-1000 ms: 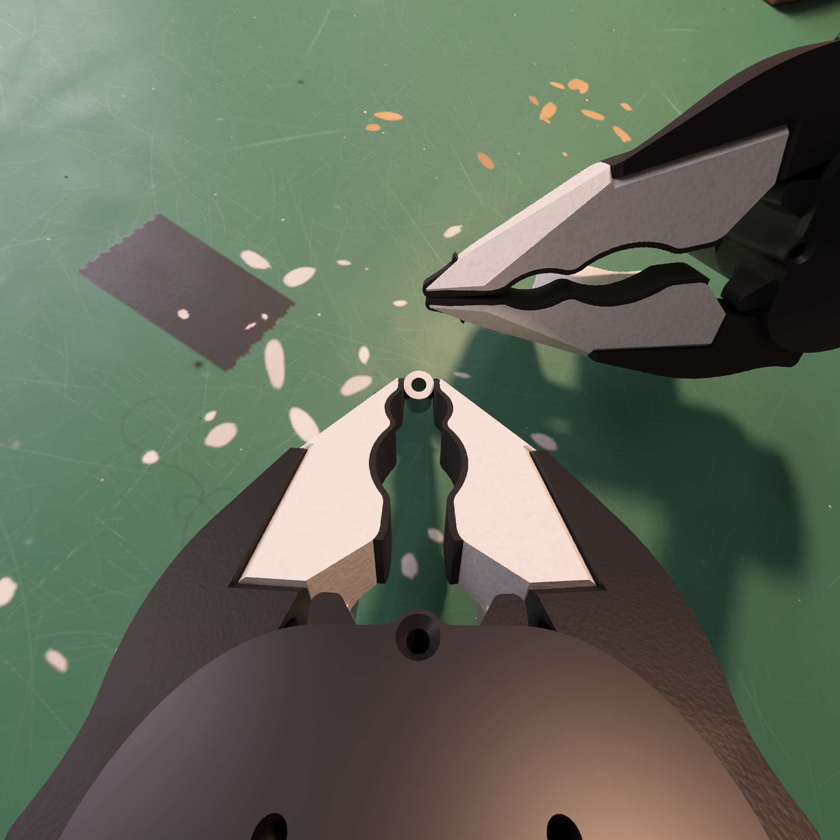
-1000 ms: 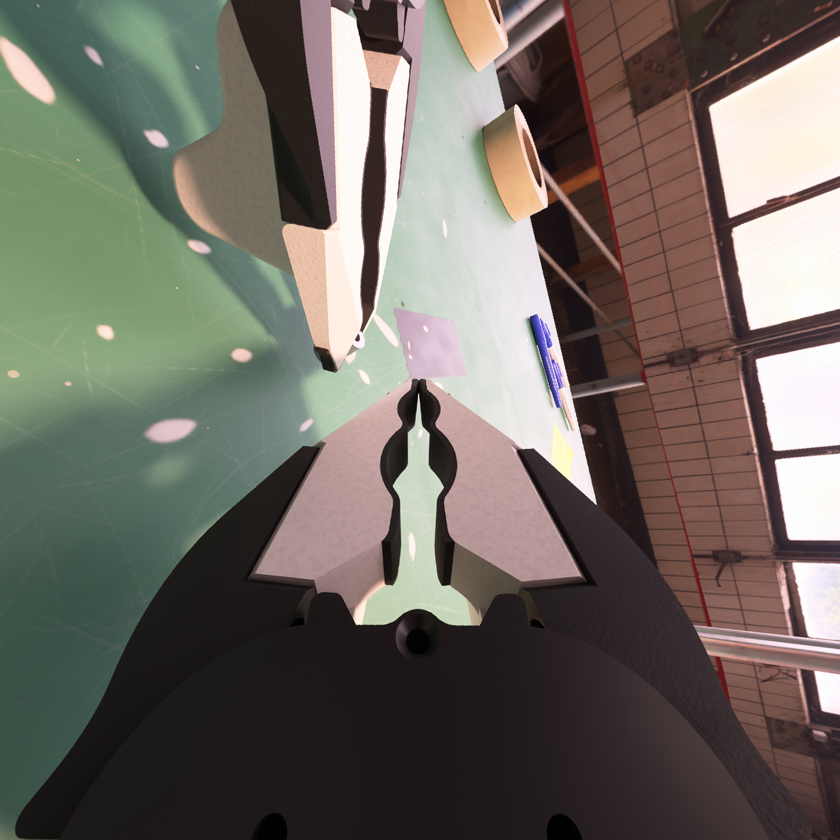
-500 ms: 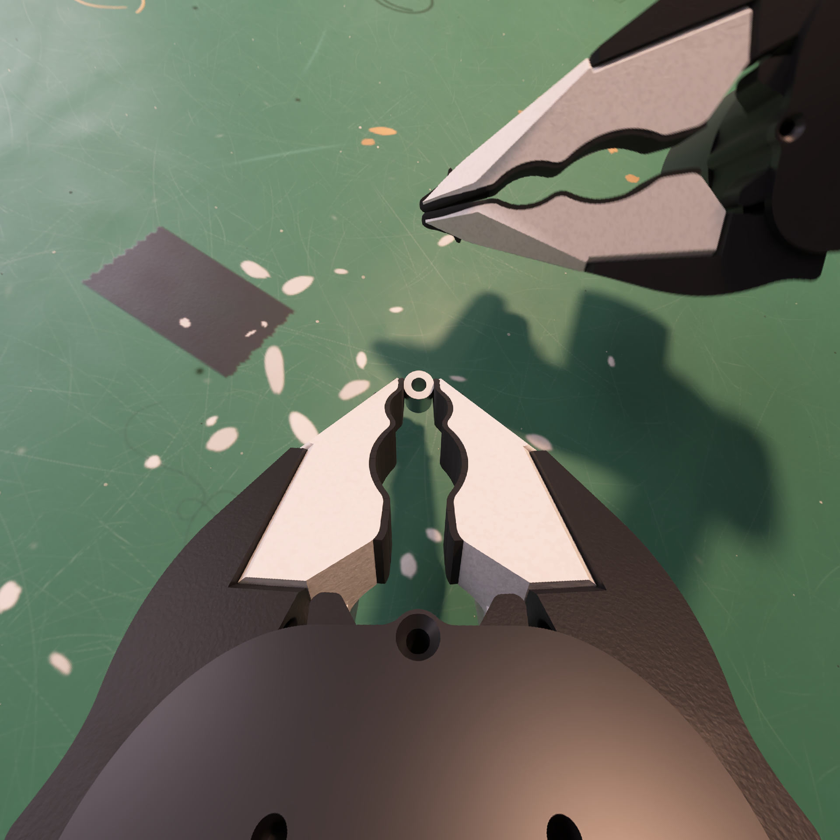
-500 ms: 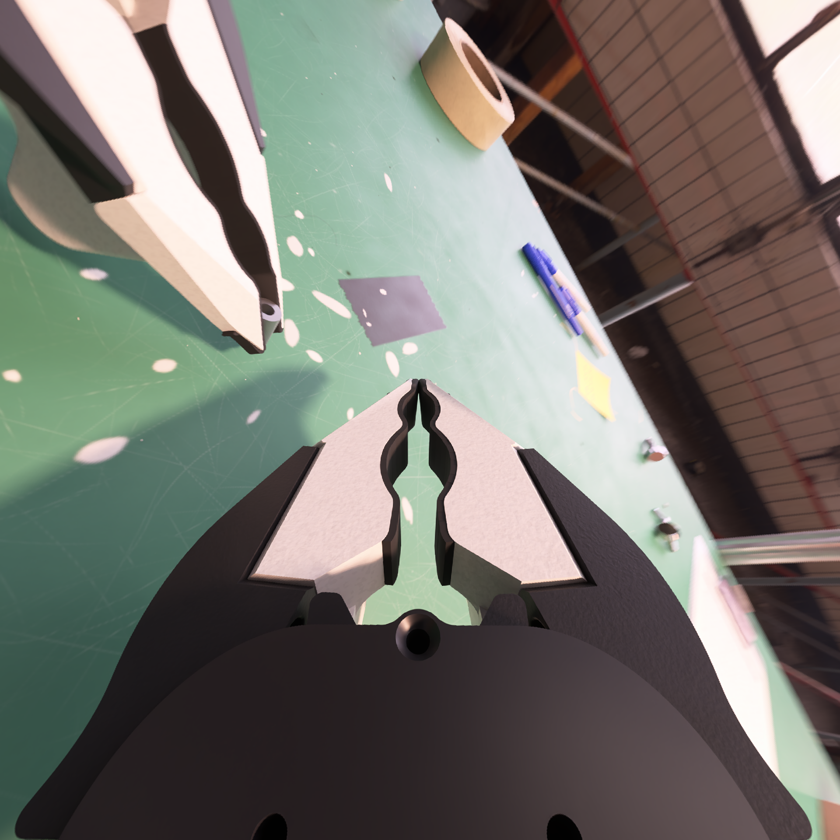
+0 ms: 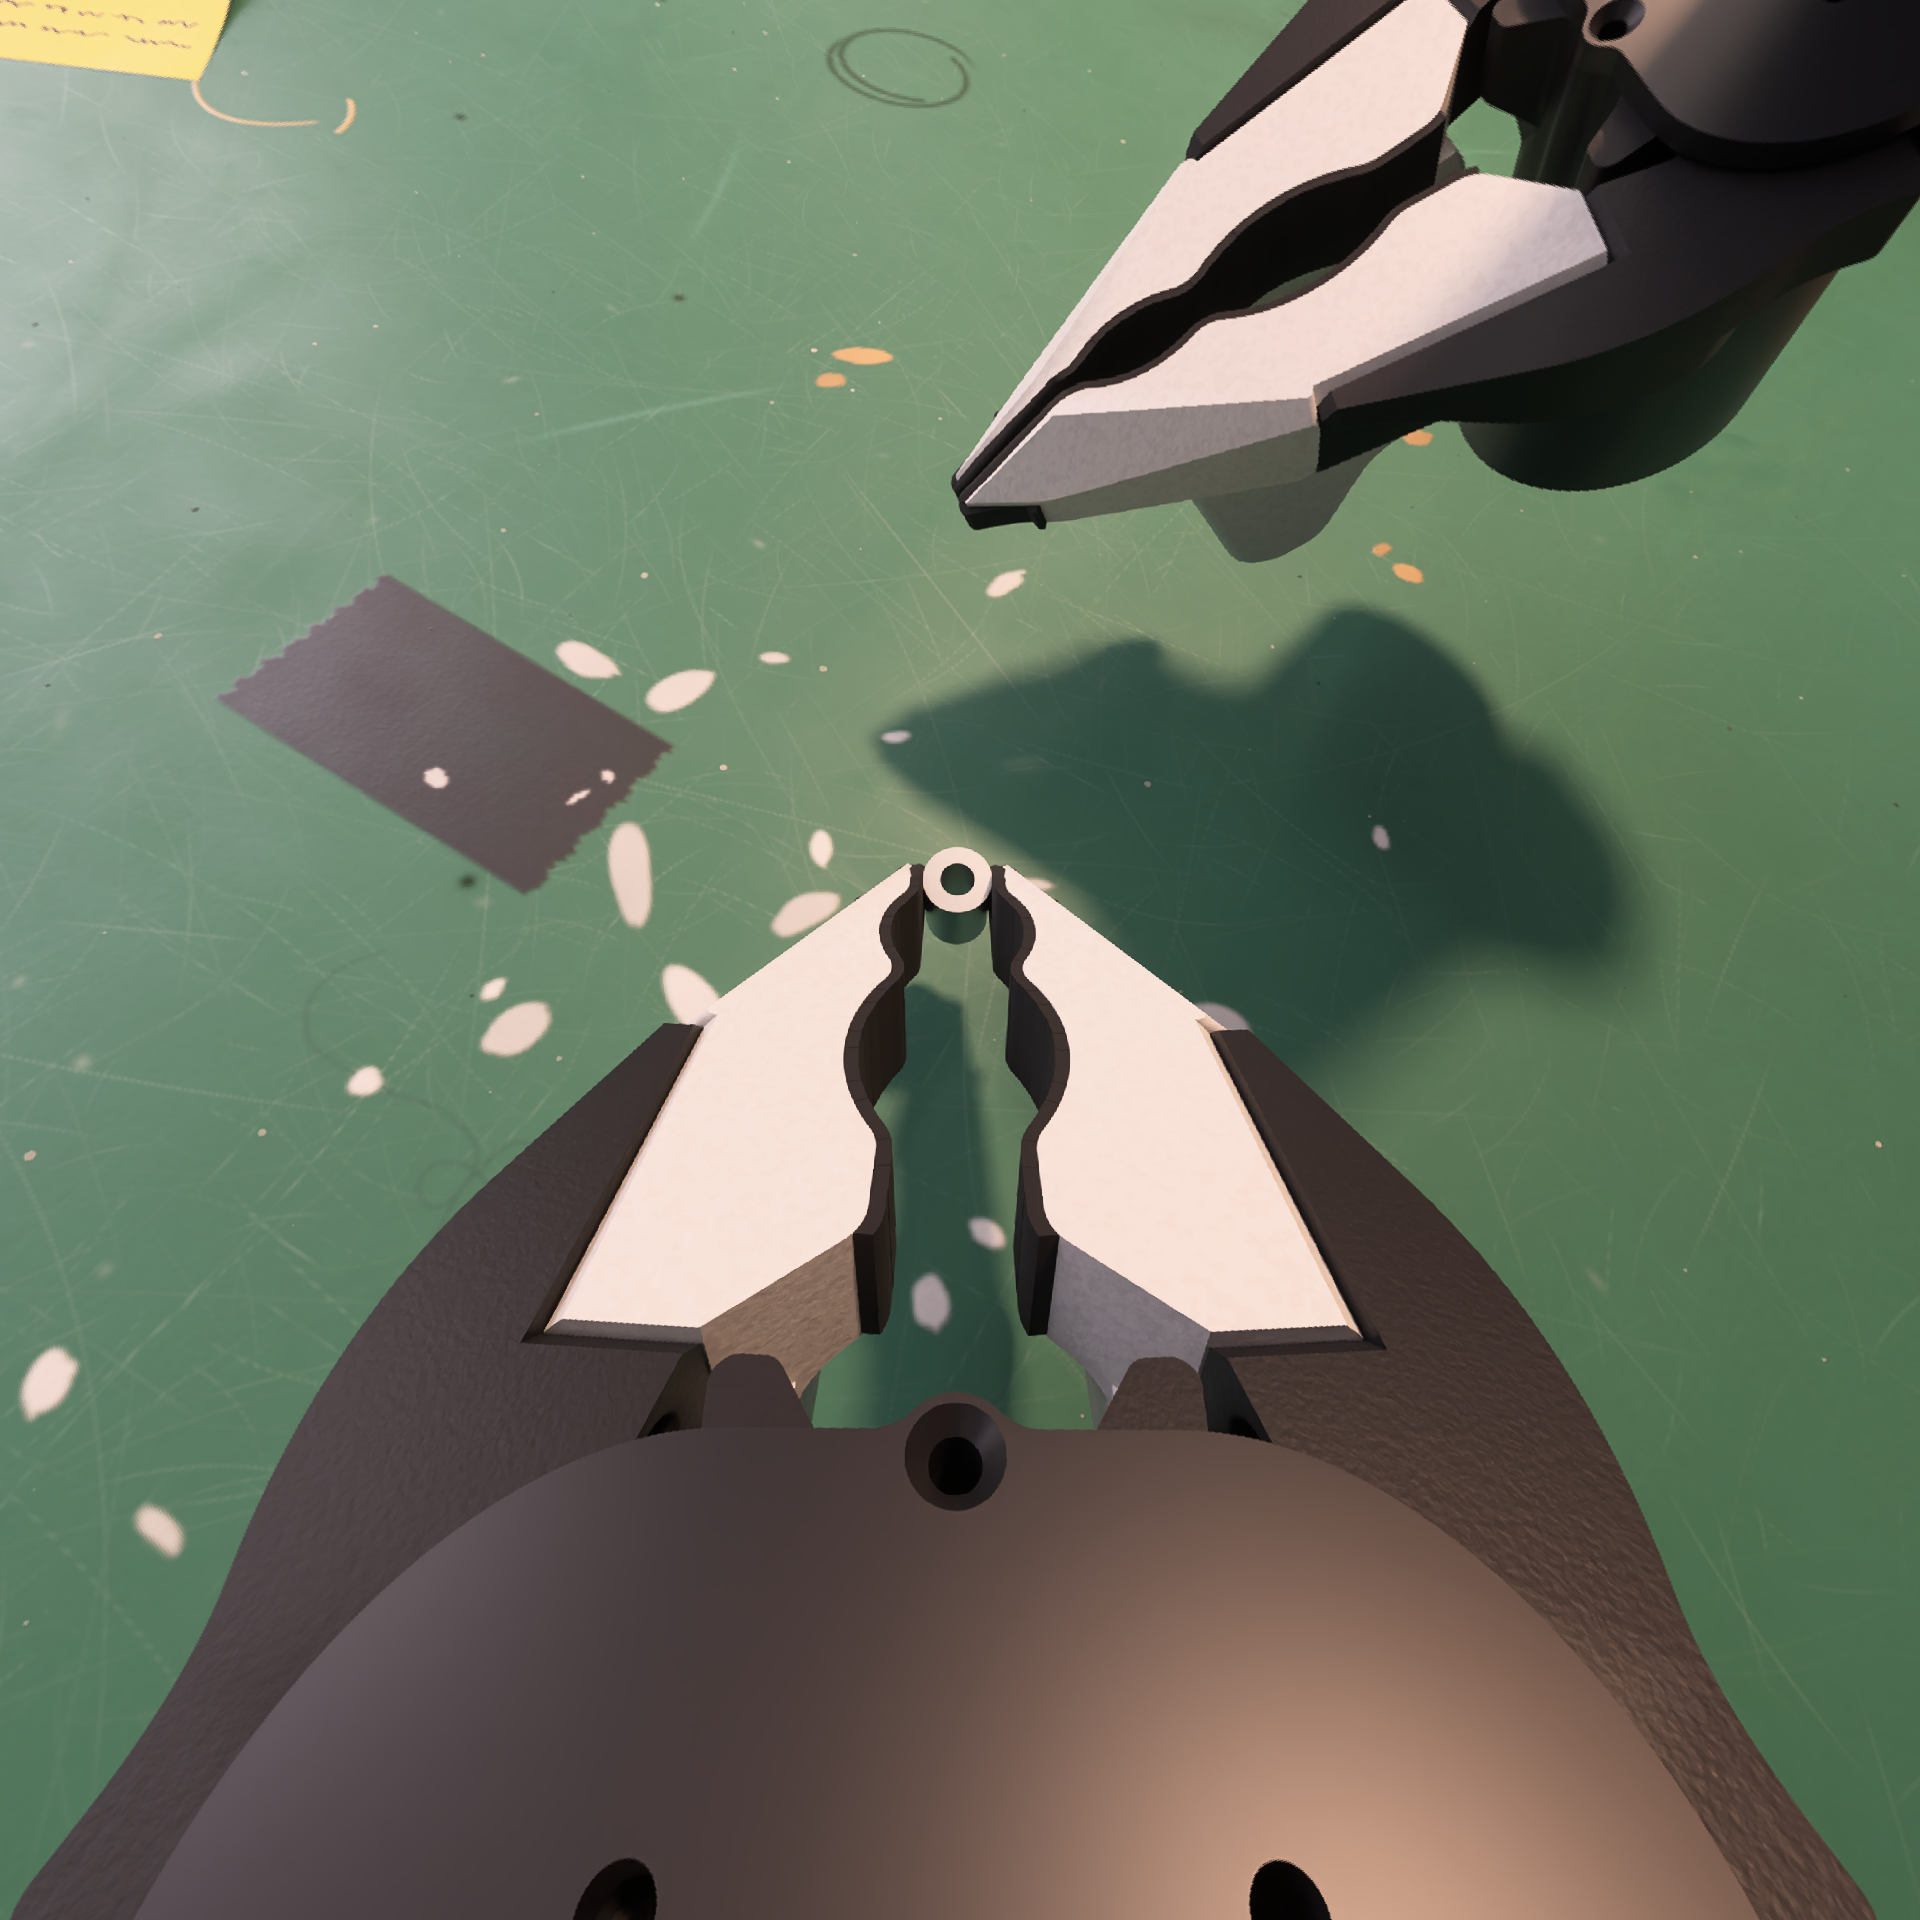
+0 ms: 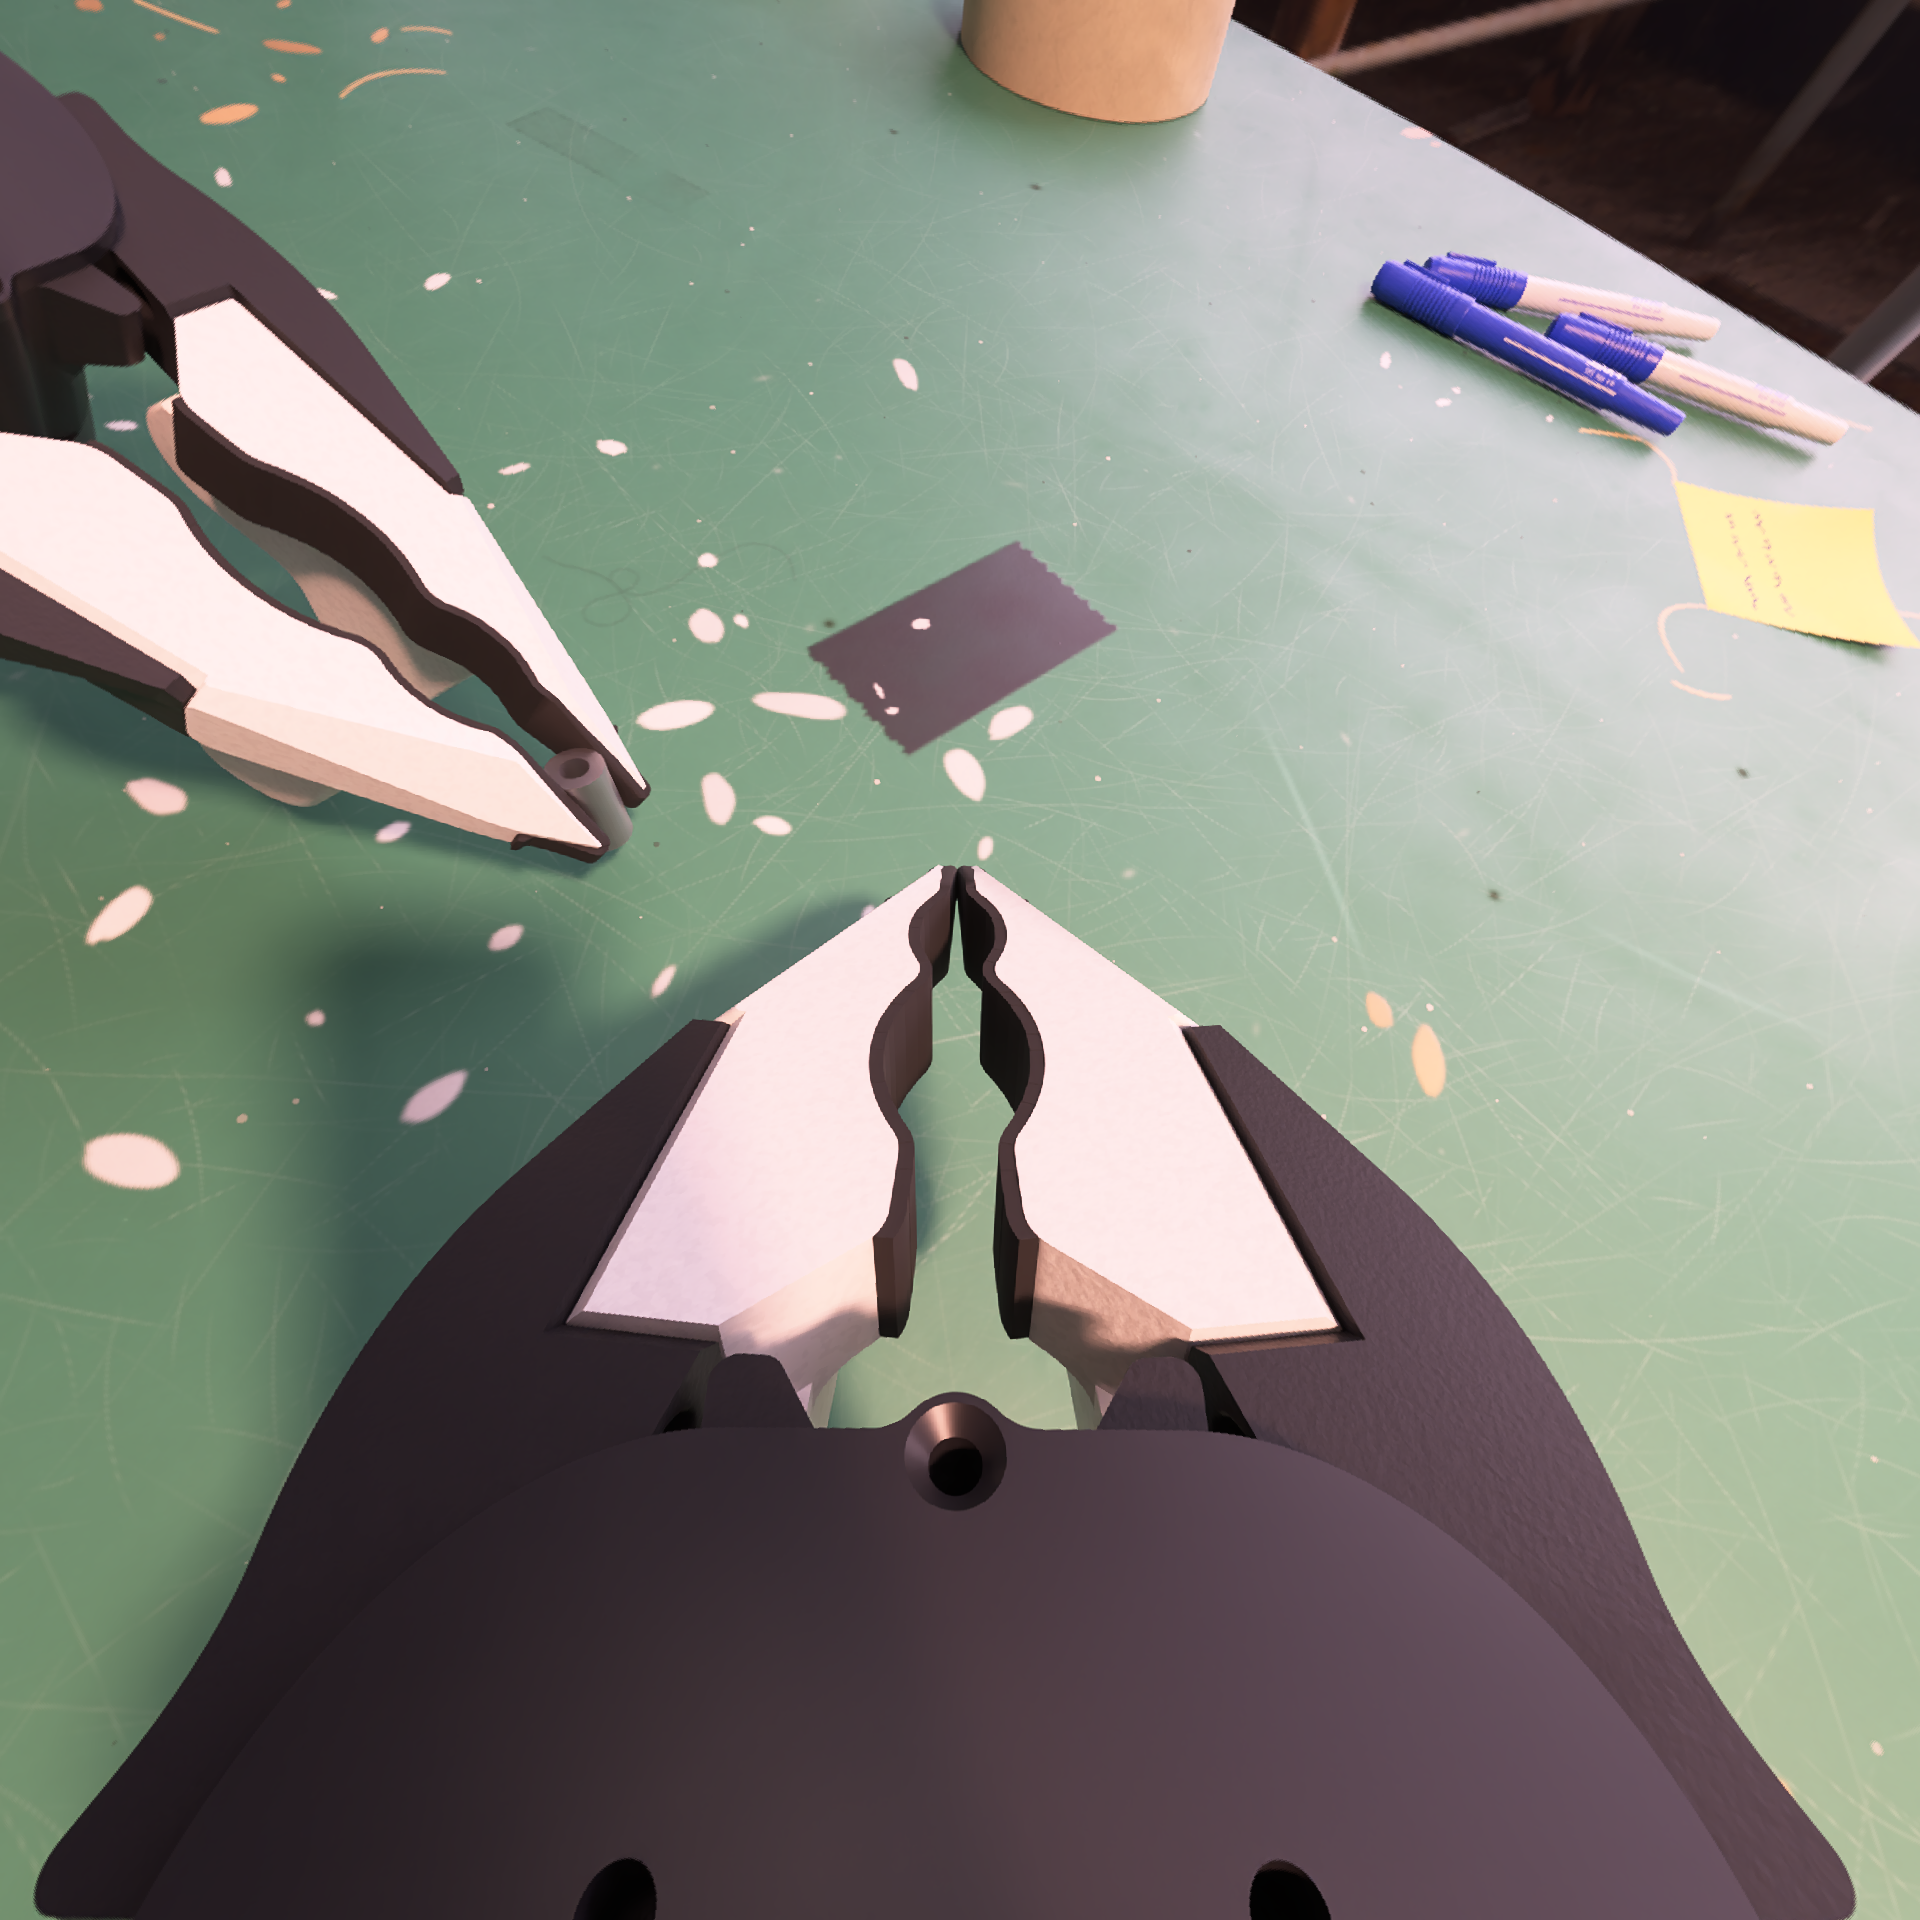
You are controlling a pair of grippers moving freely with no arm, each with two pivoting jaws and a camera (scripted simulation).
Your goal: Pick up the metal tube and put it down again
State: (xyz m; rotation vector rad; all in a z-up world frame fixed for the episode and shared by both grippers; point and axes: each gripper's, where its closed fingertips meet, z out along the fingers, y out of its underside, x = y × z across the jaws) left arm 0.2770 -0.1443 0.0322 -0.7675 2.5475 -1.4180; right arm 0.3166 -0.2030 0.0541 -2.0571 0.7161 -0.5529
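Note:
A short grey metal tube (image 5: 956, 896) stands upright between the tips of my left gripper (image 5: 957, 891), which is shut on it above the green mat (image 5: 416, 416). In the right wrist view the tube (image 6: 590, 792) shows pinched at the tips of the left gripper (image 6: 603, 810), off to the left. My right gripper (image 6: 956, 875) is shut and empty, hovering over the mat. In the left wrist view it (image 5: 982, 504) sits at the upper right, apart from the tube.
A dark rectangular patch (image 5: 447, 732) lies on the mat, also seen in the right wrist view (image 6: 961, 644). Blue markers (image 6: 1558, 343), a yellow sticky note (image 6: 1792, 571) and a tape roll (image 6: 1091, 52) lie farther off. The table edge runs along the upper right.
My right gripper has swung round and drawn back from the left one, now level over the mat. My left gripper keeps the tube and has risen a little.

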